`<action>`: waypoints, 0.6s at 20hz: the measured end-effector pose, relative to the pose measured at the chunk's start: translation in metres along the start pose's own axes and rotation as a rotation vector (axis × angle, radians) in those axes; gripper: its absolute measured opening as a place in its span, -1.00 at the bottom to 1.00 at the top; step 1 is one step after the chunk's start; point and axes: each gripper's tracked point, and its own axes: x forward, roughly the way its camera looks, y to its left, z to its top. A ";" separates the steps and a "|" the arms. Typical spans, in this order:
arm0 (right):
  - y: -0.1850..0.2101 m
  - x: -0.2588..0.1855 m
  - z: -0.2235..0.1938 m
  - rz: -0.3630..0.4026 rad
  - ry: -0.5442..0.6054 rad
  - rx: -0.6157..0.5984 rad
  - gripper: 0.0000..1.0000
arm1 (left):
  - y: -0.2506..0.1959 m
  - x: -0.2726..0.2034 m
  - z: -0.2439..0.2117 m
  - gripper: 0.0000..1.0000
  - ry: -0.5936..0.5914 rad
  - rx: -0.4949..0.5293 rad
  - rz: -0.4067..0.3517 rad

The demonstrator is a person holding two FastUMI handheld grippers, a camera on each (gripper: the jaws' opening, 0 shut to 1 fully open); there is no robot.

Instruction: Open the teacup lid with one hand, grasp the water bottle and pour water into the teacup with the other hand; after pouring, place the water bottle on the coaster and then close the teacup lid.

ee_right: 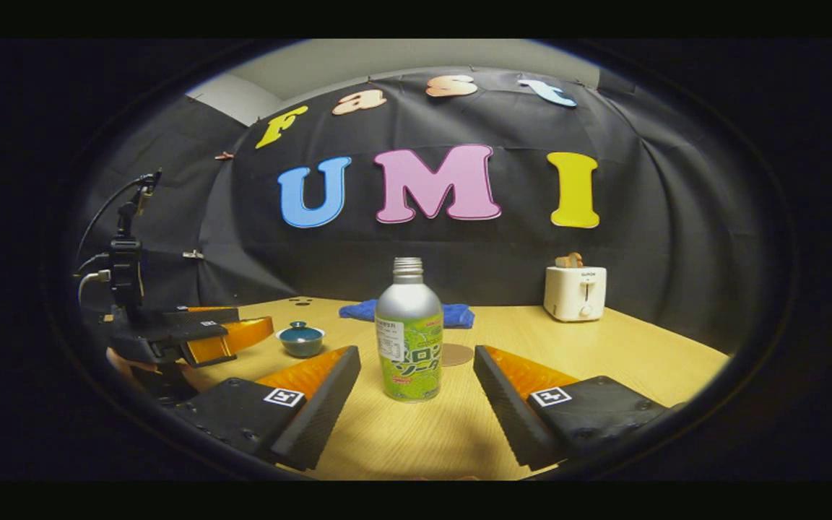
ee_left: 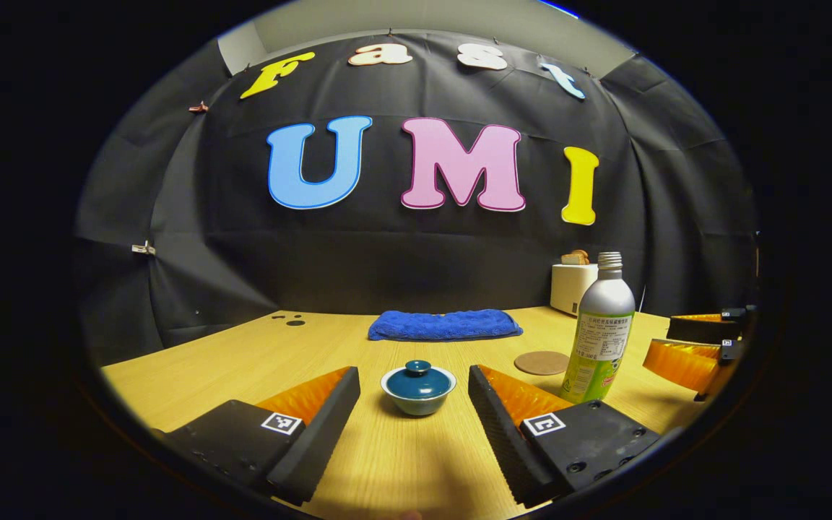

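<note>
I keep both jaws apart: left gripper (ee_left: 414, 413) faces the lidded teacup (ee_left: 418, 388), right gripper (ee_right: 416, 393) faces the water bottle (ee_right: 409, 332); the coaster (ee_right: 456, 354), partly hidden, seems just behind it, mid-tabletop (ee_right: 640, 354).

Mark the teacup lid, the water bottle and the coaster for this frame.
teacup lid (ee_left: 418, 373): left gripper view, dome below its knob.
water bottle (ee_right: 409, 339): right gripper view, middle of its body.
coaster (ee_left: 542, 362): left gripper view, centre of disc.
</note>
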 end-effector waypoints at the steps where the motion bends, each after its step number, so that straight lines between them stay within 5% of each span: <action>1: 0.001 0.000 -0.001 0.003 0.003 0.001 0.96 | 0.000 0.000 -0.001 0.91 0.000 0.000 0.000; 12: 0.003 0.002 -0.002 0.031 0.012 0.010 0.96 | -0.001 0.019 -0.004 0.91 0.028 -0.001 -0.039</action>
